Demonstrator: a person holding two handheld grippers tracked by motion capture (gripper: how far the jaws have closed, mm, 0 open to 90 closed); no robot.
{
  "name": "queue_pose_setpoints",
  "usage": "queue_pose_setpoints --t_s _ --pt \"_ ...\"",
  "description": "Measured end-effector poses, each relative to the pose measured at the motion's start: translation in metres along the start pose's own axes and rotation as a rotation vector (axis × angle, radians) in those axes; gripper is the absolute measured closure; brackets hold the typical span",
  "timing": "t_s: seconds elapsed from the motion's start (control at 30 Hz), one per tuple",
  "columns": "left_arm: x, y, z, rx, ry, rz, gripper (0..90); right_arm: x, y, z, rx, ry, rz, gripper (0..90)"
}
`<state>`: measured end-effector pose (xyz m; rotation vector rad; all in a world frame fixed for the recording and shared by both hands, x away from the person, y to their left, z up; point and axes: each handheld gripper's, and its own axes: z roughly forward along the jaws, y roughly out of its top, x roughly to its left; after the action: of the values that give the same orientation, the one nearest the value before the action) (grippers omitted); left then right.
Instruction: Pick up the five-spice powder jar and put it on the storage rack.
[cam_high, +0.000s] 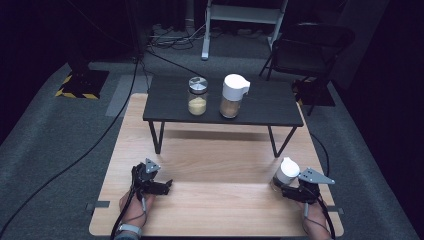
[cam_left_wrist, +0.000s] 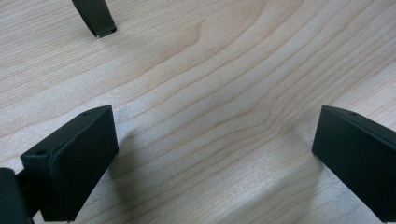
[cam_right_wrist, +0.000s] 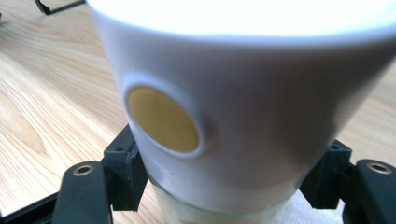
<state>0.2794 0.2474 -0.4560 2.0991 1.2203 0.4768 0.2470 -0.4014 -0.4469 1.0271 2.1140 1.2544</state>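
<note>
Three jars in all: two stand on the far black metal shelf (cam_high: 260, 107), a glass jar with a silver lid (cam_high: 197, 96) holding yellow grains and a taller white-capped glass jar (cam_high: 233, 95) holding tan powder. The third, a short glass jar with a white cap (cam_high: 286, 173) and a round yellow spot, sits near right on the pale wooden table (cam_high: 215, 170), pinched by the right gripper (cam_high: 289, 191). The left gripper (cam_high: 165, 187), near left, has its jaws spread over bare wood
</note>
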Motion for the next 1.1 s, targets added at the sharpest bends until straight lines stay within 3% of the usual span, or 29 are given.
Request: queue_pose_setpoints --t_s 0.33,0.9,1.1 --pt "0.0 0.0 0.0 0.0 0.0 0.0 0.3 0.005 0.032 -0.01 -0.057 0.008 -0.024 30.2" --pt "0.0 0.0 0.0 0.0 0.001 0.0 0.3 0.015 0.122 -0.021 -0.105 0.021 -0.075 30.3" --pt "0.0 0.0 0.0 0.001 0.0 -0.001 0.4 0.021 0.149 -0.018 -0.091 0.024 -0.089 30.2"
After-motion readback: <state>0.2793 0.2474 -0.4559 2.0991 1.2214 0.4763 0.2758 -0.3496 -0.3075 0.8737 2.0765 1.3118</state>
